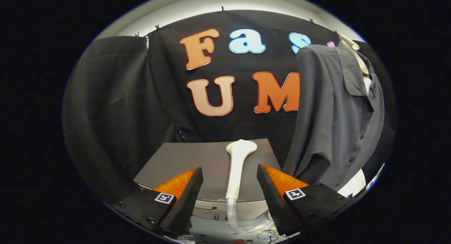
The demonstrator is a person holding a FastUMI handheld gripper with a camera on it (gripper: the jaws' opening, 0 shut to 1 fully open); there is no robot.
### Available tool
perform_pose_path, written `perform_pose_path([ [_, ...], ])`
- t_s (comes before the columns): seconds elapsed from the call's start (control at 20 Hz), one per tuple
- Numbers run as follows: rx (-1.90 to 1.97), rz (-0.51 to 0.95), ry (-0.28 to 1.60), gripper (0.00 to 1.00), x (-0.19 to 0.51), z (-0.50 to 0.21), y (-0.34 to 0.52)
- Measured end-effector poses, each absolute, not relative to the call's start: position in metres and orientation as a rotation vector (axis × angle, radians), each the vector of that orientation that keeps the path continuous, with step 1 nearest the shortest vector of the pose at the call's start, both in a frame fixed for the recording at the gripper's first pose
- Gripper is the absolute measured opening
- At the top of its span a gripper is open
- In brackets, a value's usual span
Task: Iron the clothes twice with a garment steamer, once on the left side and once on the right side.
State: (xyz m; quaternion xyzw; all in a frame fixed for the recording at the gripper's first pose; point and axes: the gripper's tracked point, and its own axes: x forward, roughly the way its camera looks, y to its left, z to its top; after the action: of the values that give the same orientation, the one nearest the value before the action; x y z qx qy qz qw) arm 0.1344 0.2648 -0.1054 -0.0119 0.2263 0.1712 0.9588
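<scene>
Your gripper (229,173) holds its fingers (190,191) wide apart, pressing on nothing; between them at twelve o'clock the white steamer head (236,166) lies on a grey table (183,159), its clear hose (230,216) trailing toward you; beyond, at two o'clock, a grey shirt (334,113) hangs on a pale hanger (350,43).
</scene>
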Motion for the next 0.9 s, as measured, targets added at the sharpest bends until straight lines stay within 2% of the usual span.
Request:
perform_pose_path([
  [0.45,-0.156,0.249,0.729,0.99,0.239,-0.2,0.289],
  [0.9,-0.149,0.157,0.906,0.96,0.28,-0.261,0.279],
])
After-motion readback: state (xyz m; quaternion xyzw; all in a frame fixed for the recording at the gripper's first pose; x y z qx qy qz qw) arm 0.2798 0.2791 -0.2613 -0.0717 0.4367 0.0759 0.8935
